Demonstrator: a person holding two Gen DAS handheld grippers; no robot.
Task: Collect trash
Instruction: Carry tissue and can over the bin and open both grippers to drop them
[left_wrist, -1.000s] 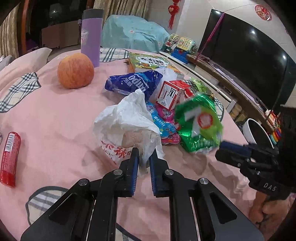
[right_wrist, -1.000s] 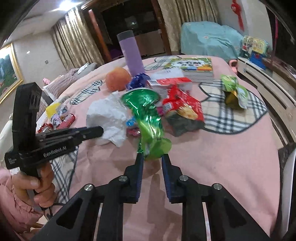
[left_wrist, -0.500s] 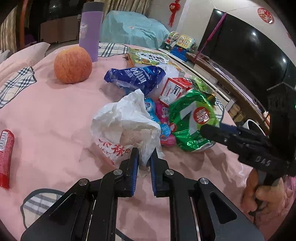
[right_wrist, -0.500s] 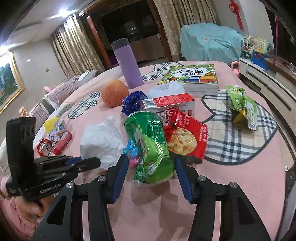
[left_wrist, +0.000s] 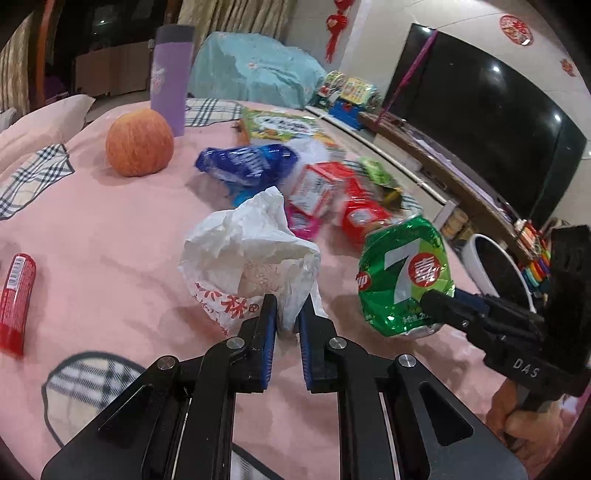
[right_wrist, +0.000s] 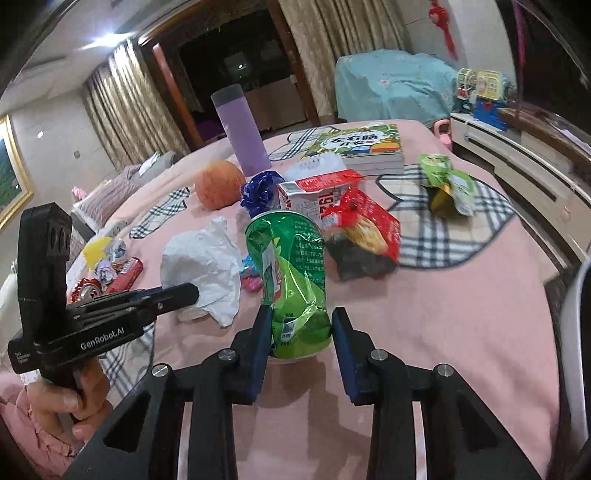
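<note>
The left gripper (left_wrist: 287, 308) is pinching a fold of the crumpled white plastic bag (left_wrist: 247, 254), its two blue-padded fingers nearly closed on the bag's near lower edge; the bag is sitting on the pink tablecloth (left_wrist: 110, 236), directly ahead of those fingers. The right gripper (right_wrist: 301, 328) is standing with its jaws spread around the base of the crushed green can (right_wrist: 290, 284); the left pad is touching the can's side, while a gap is showing between the can and the right pad, so the can is lying between the tongs but not squeezed. The can is standing roughly upright on the cloth, just right of the white bag. Behind them a red snack packet (right_wrist: 364, 225), a red-and-white carton (right_wrist: 314, 195), a blue wrapper (left_wrist: 247, 166) and an apple (left_wrist: 139, 142) are lying farther back.
</note>
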